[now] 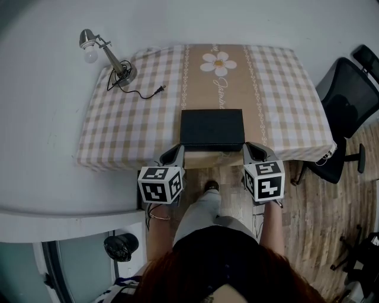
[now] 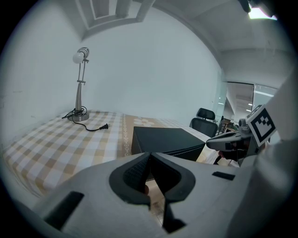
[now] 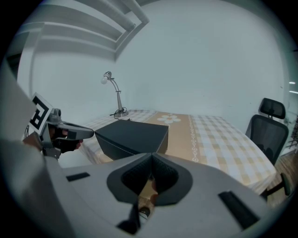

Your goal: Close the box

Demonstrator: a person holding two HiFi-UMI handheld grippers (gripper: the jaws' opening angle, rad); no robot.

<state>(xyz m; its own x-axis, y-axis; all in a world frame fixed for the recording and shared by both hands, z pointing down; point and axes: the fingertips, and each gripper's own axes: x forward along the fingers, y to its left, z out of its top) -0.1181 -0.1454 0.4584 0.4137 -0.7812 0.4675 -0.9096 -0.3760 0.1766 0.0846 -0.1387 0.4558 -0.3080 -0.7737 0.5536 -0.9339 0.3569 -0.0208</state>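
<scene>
Both grippers, left [image 1: 176,155] and right [image 1: 254,150], hang with jaws pressed together on nothing, just beside the near corners of the black box [image 1: 212,129] at the middle of the table's [image 1: 136,112] near edge. Uneven pressing could skid it or cock its lid.

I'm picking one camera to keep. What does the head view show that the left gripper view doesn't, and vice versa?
Head view only: the person's grey trouser leg, dark shoe, and the marker cube on the left hand-held gripper. Left gripper view only: that gripper's jaws shut together and a ceiling light. Both: the black rectangular box, silver desk lamp, checked tablecloth and right hand-held gripper.
</scene>
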